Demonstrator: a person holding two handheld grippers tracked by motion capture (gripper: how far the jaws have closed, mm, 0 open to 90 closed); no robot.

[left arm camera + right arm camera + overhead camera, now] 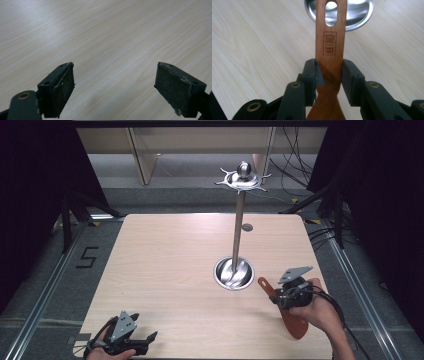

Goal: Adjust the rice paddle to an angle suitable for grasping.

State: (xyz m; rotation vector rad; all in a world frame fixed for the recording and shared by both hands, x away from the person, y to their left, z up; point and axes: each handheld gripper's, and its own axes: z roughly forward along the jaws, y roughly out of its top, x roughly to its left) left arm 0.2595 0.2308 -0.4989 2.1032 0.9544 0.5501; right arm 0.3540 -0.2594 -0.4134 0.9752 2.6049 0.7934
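A brown wooden spatula [295, 322] with a slotted handle end [330, 37] is held above the table at the right front. My right gripper [282, 295] is shut on its handle, both pads pressing the sides of the wood [329, 75]. The handle end points toward the round steel base [233, 273] of a tall metal stand [238, 227] with a hooked top [242, 177]. At the table's near left edge my left gripper [145, 342] is open, its jaws wide apart over bare wood [115, 75] with nothing between them.
The light wooden table [175, 265] has a small round grey mark [247, 227] behind the stand. Dark curtains flank both sides, and cables lie on the floor at the far right.
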